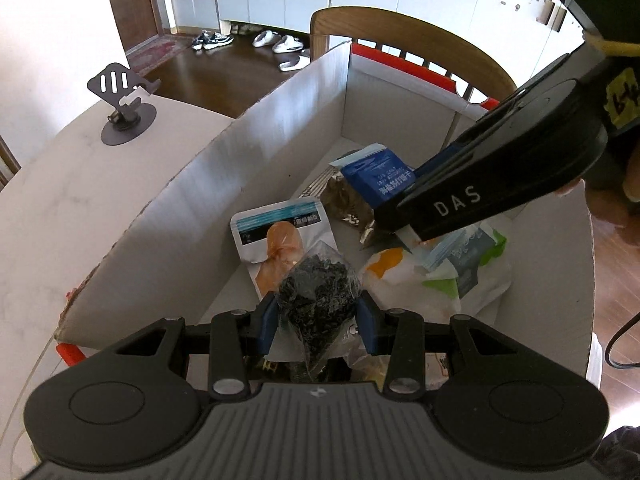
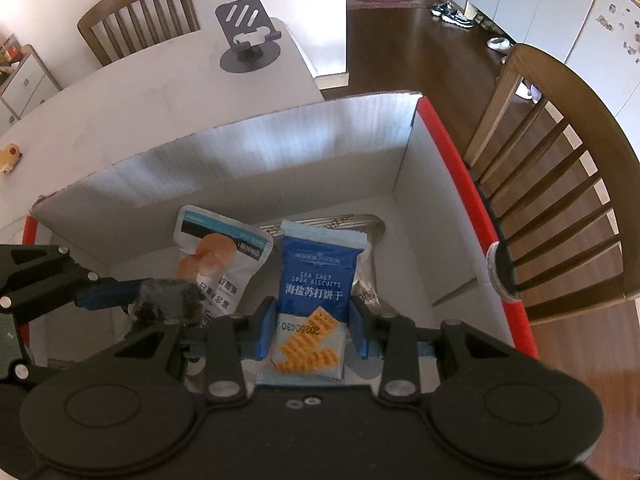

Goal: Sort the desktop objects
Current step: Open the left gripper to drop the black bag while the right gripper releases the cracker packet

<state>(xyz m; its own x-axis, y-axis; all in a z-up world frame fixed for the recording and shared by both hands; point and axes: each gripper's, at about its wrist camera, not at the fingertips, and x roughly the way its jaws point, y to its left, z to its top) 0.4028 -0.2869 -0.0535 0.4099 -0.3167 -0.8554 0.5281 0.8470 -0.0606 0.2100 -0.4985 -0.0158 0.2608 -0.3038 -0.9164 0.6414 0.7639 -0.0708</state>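
Showing only from the right wrist, small yellow toy (image 2: 11,156) on table (image 2: 120,112)

biscuit packet (image 2: 316,280) "SEA SALT SODA BISCUITS", "20250430"

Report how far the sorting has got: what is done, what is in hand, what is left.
Done: several snack packets, among them a white pouch, already lie in the cardboard box. In hand: the left gripper holds a clear bag of dark pieces and the right gripper a blue biscuit packet, both over the box. Left: release both; a small yellow item and a phone stand remain on the table.
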